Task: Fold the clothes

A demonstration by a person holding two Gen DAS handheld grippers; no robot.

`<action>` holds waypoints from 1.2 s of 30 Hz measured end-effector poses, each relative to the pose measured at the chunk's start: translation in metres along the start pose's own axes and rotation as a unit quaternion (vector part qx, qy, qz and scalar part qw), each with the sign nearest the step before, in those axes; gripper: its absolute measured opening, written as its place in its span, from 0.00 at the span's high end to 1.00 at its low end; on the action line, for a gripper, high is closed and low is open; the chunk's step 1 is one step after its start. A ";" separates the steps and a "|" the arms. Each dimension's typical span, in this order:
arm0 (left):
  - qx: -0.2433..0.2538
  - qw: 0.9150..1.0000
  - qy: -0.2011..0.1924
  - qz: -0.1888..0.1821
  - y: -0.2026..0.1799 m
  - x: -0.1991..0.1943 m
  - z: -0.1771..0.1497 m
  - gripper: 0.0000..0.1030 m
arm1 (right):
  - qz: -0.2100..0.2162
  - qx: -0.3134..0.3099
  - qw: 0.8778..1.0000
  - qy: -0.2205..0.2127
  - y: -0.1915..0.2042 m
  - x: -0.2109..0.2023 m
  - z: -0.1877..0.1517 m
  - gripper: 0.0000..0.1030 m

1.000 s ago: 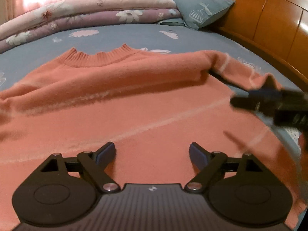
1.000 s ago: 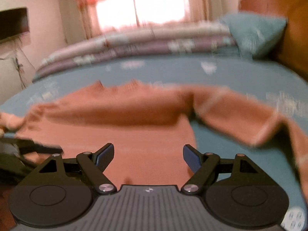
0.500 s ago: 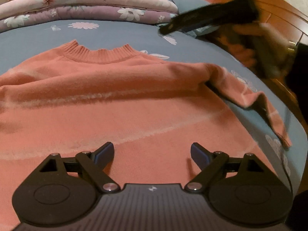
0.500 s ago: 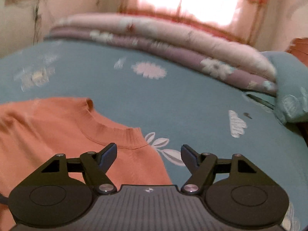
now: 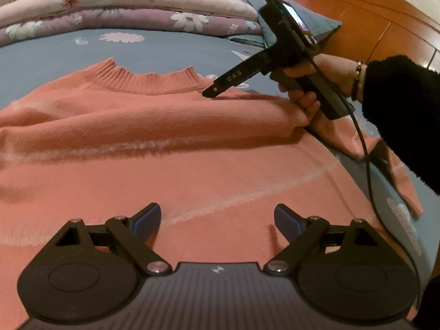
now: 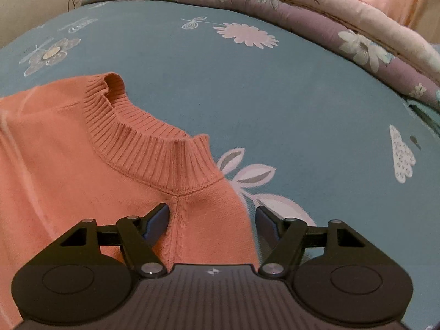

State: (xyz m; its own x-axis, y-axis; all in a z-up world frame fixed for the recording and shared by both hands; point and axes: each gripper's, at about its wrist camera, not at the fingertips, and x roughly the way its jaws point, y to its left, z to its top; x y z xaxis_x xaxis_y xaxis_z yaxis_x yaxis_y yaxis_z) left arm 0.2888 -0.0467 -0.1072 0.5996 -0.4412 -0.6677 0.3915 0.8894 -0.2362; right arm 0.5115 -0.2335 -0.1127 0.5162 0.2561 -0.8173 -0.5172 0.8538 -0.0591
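The right gripper (image 6: 211,217) has swung from the sleeve to the shoulder of the orange knitted sweater (image 5: 170,148) spread mid-frame on the blue flowered bed (image 6: 302,88), jaws closing unclenched; left gripper (image 5: 217,217) hovers released, opening.

The sweater (image 5: 170,143) is salmon-orange with faint pale stripes and a ribbed collar (image 6: 143,140). The bed sheet (image 6: 302,96) is teal-blue, printed with white and lilac flowers. At twelve o'clock, folded quilts (image 5: 123,8) are pink and mauve with floral print. The headboard (image 5: 371,19) is reddish-brown wood. The sleeve (image 5: 401,104) is black.
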 end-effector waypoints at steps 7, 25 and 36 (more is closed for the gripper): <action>0.011 1.000 -0.005 -0.001 0.000 0.003 -0.001 0.11 | 0.028 -0.003 1.000 0.004 0.005 -0.009 0.003 0.74; 0.012 1.000 -0.007 -0.006 -0.004 0.003 -0.002 0.11 | -0.147 -0.061 0.987 -0.026 0.022 0.008 0.055 0.77; 0.024 1.000 -0.010 -0.004 -0.009 0.004 -0.005 0.11 | -0.151 -0.016 0.988 -0.026 0.011 0.020 0.056 0.57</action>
State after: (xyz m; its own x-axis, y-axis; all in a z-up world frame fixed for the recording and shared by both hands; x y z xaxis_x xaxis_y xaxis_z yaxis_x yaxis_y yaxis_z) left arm 0.2843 -0.0561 -0.1113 0.6100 -0.4511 -0.6515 0.4293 0.8792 -0.2068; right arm 0.5545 -0.1934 -0.0979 0.6841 0.0145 -0.7292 -0.3549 0.8800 -0.3155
